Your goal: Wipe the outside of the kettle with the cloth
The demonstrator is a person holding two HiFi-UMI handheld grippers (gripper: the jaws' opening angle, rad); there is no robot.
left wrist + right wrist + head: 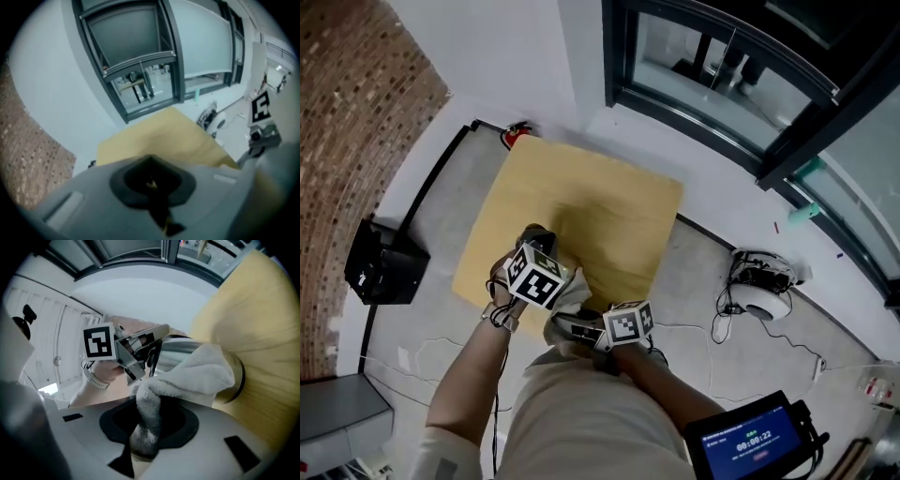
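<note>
Cloth (197,376) laid against the kettle (185,348) at the near edge of the counter (262,333).
The cloth is pinched by the right hand-held gripper (146,430), jaws narrow, and draped over the steel kettle; the kettle's handle (152,355) is clamped by the left hand-held gripper (142,359).

Right hand-held gripper (143,445) pinches cloth (197,376), draped over steel kettle (180,350).

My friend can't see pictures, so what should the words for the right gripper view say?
The right gripper pinches a white cloth pressed against a shiny metal kettle on a wooden table. The left gripper holds the kettle's black handle.
</note>
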